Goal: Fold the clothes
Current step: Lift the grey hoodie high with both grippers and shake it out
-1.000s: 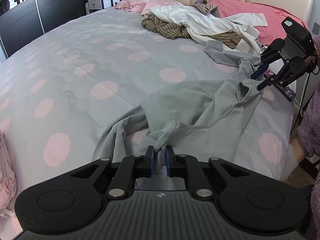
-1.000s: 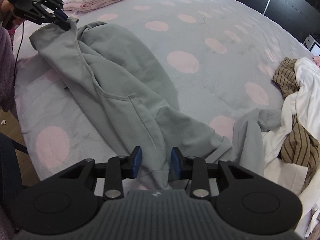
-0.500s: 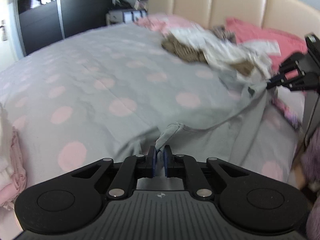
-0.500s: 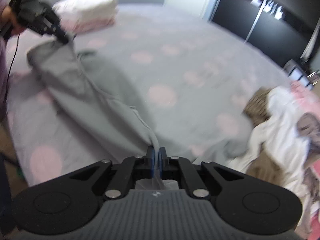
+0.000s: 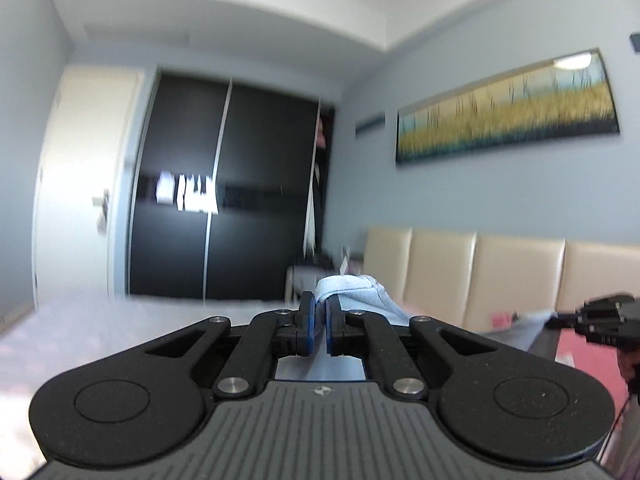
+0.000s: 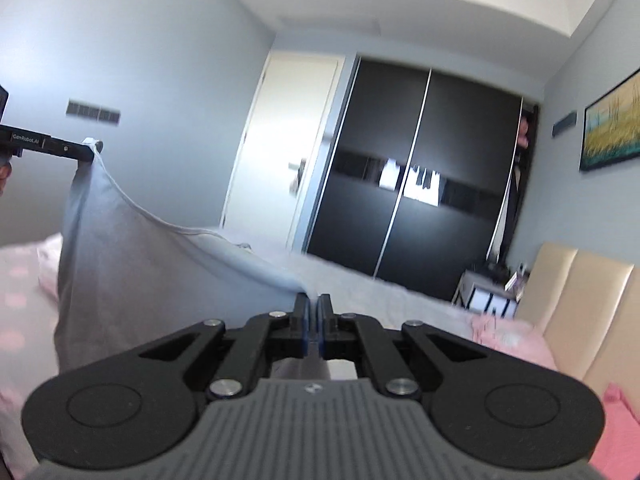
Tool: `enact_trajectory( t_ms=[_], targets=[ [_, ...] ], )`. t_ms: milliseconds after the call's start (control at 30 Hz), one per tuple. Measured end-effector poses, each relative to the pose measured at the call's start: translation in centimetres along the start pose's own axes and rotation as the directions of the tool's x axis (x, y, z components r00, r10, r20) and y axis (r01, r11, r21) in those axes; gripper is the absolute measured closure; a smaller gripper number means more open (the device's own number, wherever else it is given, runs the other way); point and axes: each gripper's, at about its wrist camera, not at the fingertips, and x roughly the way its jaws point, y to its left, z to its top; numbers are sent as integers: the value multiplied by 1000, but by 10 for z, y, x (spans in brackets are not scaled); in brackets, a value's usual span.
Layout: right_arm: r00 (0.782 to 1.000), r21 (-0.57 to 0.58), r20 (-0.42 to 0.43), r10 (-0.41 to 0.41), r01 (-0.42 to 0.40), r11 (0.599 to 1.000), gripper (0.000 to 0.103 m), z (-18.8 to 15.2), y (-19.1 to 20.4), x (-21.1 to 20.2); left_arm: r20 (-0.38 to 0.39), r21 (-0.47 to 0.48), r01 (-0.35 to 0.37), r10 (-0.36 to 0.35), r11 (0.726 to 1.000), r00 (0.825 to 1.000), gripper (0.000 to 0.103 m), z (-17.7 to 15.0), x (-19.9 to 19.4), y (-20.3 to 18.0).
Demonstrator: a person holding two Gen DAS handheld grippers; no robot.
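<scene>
Right wrist view: your left hand-held gripper (image 6: 90, 152) is clamped on one corner of the grey garment (image 6: 132, 256), which sags across above the bed (image 6: 24, 304) to your right hand-held gripper (image 6: 313, 312), pinched on the other corner. You hold both about level, raised over the bed's near edge.

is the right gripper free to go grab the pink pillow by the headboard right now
Probably not. The right gripper is shut on the grey garment, which hangs stretched across to the left gripper. The pink pillow lies uncovered, but reaching it means dropping the garment.
</scene>
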Motion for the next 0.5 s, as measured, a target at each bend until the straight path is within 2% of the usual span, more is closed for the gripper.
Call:
enact_trajectory(
  t_ms=[100,200,233,300,367,433,500],
  targets=[
    [998,22,62,26,-27,999,99,25,6,-10,159,61,-18,8,998,987,100,49,-26,-21],
    [992,72,110,55,-64,995,99,42,9,-17,290,136,-11,-30,991,957,100,86,-57,-53],
    [990,94,128,60,-72,993,99,48,11,-21,305,164,-9,-42,986,952,100,95,-63,-64],
    [985,106,171,32,-51,993,99,57,15,-32,291,204,-11,-50,979,956,100,106,-68,-82],
    [974,81,220,-49,32,996,99,67,16,-49,258,230,-14,-47,973,965,100,106,-65,-98],
    [950,102,285,-127,102,990,99,82,8,-74,245,238,-15,-45,971,968,100,99,-64,-108],
    [923,107,346,-167,138,985,99,99,2,-99,262,233,-22,-41,972,964,100,95,-72,-114]
  ],
)
